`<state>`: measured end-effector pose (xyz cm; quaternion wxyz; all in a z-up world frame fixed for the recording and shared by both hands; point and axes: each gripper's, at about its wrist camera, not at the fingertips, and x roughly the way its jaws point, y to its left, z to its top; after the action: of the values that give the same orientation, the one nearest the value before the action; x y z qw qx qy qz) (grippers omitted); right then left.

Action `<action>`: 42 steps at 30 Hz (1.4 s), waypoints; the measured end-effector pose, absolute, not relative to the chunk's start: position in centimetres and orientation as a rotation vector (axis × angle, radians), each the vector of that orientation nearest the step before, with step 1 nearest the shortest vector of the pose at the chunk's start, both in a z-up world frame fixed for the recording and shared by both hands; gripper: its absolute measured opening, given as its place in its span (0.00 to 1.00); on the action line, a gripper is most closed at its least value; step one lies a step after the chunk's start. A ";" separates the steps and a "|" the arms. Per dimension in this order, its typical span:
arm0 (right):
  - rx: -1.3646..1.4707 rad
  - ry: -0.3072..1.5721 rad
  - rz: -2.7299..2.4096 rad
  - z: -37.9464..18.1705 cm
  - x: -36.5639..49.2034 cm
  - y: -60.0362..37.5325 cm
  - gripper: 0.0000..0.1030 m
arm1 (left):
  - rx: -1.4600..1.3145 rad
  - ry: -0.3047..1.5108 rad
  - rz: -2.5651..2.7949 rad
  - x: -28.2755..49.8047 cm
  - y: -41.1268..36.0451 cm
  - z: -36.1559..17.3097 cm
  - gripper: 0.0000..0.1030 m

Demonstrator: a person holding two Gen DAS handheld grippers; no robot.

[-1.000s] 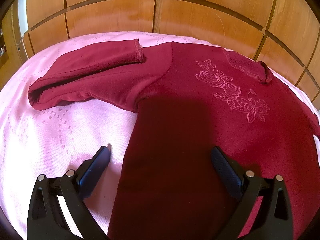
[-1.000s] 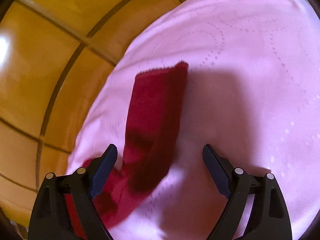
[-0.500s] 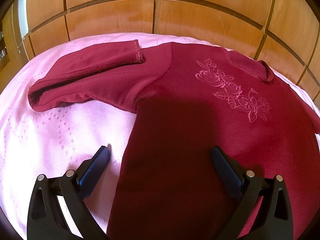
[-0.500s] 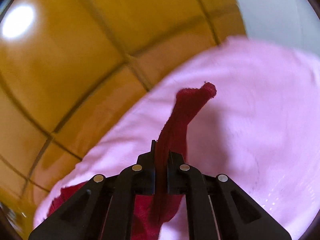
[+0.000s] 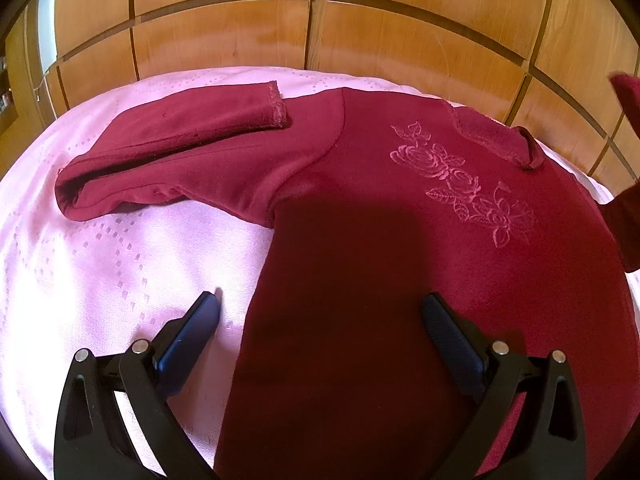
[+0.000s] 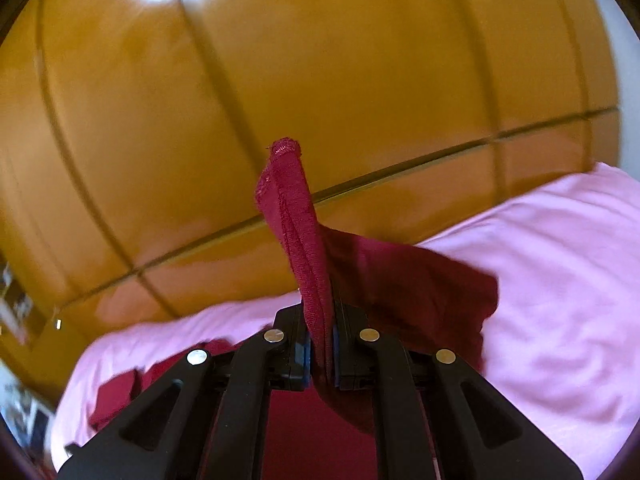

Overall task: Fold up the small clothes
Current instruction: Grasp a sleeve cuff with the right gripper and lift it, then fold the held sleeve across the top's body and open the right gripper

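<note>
Presently, garment count: one maroon sweater (image 5: pixel 400 280) is seen, laid front-up on the bed.
Bed cover: one pink bedspread (image 5: pixel 100 280) with a dotted woven pattern is spread under the sweater.
Embroidery: one rose motif (image 5: pixel 460 184) is stitched on the chest, below the collar (image 5: pixel 496 140).
Sleeves: two are counted. One folded sleeve (image 5: pixel 180 148) is doubled back on itself at the left of the left wrist view, its cuff lying against the shoulder. The other, the lifted sleeve (image 6: pixel 300 232), is raised clear of the bedspread.
Left hand-held gripper (image 5: pixel 320 320): its two fingers are spread wide above the sweater's lower body and side edge; nothing is pinched between them.
Right hand-held gripper (image 6: pixel 320 344): its two fingers are pressed together on the lifted sleeve, with the cuff end standing up beyond the tips.
Backdrop: wooden panels (image 5: pixel 320 20) are seen behind the bed in both views.
Blur: the right wrist view is smeared, so finer detail cannot be told.
</note>
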<state>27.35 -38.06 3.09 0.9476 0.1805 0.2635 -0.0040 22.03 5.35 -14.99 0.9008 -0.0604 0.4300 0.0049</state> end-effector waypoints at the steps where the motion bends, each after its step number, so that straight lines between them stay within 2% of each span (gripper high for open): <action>1: 0.351 0.546 0.014 2.7 27.9 -36.3 0.07 | -0.126 0.889 0.010 22.0 5.4 -15.0 0.98; 14: 0.146 0.753 0.252 -7.6 30.3 -19.7 0.07 | -0.121 0.891 0.014 22.1 5.3 -14.9 0.98; 15: 0.138 0.777 0.267 -8.5 30.3 -19.1 0.14 | -0.122 0.891 0.013 22.1 5.4 -14.9 0.98; 16: 0.134 0.807 0.306 -9.6 30.1 -18.6 0.31 | -0.123 0.892 0.012 22.1 5.4 -14.9 0.98; 18: 0.129 0.835 0.342 -10.6 29.2 -18.6 0.51 | -0.123 0.893 0.011 22.1 5.4 -14.9 0.98; 23: 0.339 0.721 0.381 -9.1 24.2 -22.8 0.51 | -0.128 0.900 0.008 22.2 5.4 -14.8 0.98; 27: 0.429 0.715 0.335 -9.3 20.6 -26.9 0.51 | -0.144 0.925 -0.007 22.2 5.6 -14.1 0.98; 29: 0.475 0.719 0.303 -9.7 19.5 -29.0 0.51 | -0.202 0.908 -0.060 22.0 5.6 -12.6 0.93; 35: 0.800 0.678 0.203 -12.1 18.7 -36.5 0.51 | -0.272 0.817 -0.158 24.0 3.0 -8.3 0.93; 36: 0.853 0.657 0.208 -12.1 18.7 -37.3 0.51 | -0.275 0.836 -0.163 25.2 2.3 -8.5 0.92; 37: 0.920 0.616 0.221 -12.2 18.9 -38.4 0.51 | -0.281 0.852 -0.163 26.1 1.9 -8.9 0.83; 38: 0.952 0.594 0.220 -12.2 19.2 -39.0 0.51 | -0.297 0.883 -0.165 27.5 1.5 -9.6 0.70; 39: 0.973 0.580 0.213 -12.1 19.4 -39.5 0.51 | -0.310 0.916 -0.155 28.4 1.4 -10.3 0.65; 40: 1.005 0.568 0.198 -12.1 19.8 -40.2 0.51 | -0.331 0.954 -0.146 29.3 1.2 -11.1 0.60; 42: 1.055 0.568 0.165 -12.6 20.7 -41.1 0.51 | -0.380 1.009 -0.134 30.7 0.9 -12.6 0.60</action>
<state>20.71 -41.13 -12.56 0.8227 0.4958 0.2670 0.0778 30.69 0.90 -12.64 0.8562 -0.1809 0.4798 -0.0636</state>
